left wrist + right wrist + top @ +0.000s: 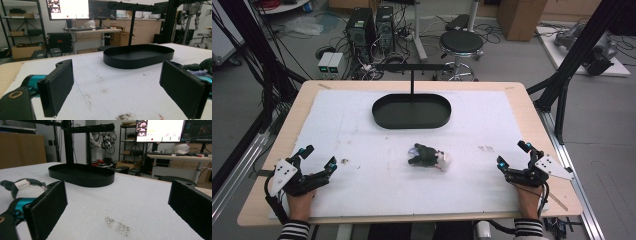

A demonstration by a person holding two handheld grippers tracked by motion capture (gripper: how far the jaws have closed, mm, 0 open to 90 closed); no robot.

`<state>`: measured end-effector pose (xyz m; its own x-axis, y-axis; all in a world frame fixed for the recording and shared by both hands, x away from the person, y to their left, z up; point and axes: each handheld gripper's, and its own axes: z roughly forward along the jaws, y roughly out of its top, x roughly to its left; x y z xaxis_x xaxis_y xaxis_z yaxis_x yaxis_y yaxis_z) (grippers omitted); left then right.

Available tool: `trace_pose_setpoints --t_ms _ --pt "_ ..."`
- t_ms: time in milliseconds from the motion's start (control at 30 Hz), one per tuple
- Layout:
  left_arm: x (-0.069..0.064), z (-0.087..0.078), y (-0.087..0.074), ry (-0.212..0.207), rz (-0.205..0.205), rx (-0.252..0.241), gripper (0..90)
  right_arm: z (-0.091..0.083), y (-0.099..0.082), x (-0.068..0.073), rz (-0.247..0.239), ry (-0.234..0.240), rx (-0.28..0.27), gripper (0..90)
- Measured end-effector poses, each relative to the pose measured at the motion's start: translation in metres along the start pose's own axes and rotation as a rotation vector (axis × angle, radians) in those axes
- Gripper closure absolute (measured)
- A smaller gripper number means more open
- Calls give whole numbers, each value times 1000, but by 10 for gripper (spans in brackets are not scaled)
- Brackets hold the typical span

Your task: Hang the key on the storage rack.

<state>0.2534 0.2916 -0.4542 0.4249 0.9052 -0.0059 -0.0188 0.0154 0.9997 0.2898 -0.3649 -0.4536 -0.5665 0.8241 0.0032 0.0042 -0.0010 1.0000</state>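
A small grey and white plush toy [428, 156] lies on the white mat near the middle of the table; it sits at the left of the right gripper view [23, 187] and its edge at the right of the left gripper view [200, 66]. Behind it stands a black oval tray [412, 111] with an upright stand and crossbar [412, 66]. My left gripper [318, 156] rests open at the front left, nothing between its jaws. My right gripper [513, 153] rests open at the front right, jaws wide and bare.
A white mat [362, 190] covers the wooden table [532, 100]. Small dark smudges mark the mat [117, 226]. Beyond the table's far edge are a round stool [461, 44], computer towers [371, 25] and cables on the floor.
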Motion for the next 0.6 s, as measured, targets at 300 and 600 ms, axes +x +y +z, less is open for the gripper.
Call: trace_pose_setpoints --t_ms 300,600 --pt "0 0 0 0 0 0 126 0 0 0 -3 -1 -4 12" --pt "0 0 0 -1 4 -4 126 0 0 0 1 -1 -1 12"
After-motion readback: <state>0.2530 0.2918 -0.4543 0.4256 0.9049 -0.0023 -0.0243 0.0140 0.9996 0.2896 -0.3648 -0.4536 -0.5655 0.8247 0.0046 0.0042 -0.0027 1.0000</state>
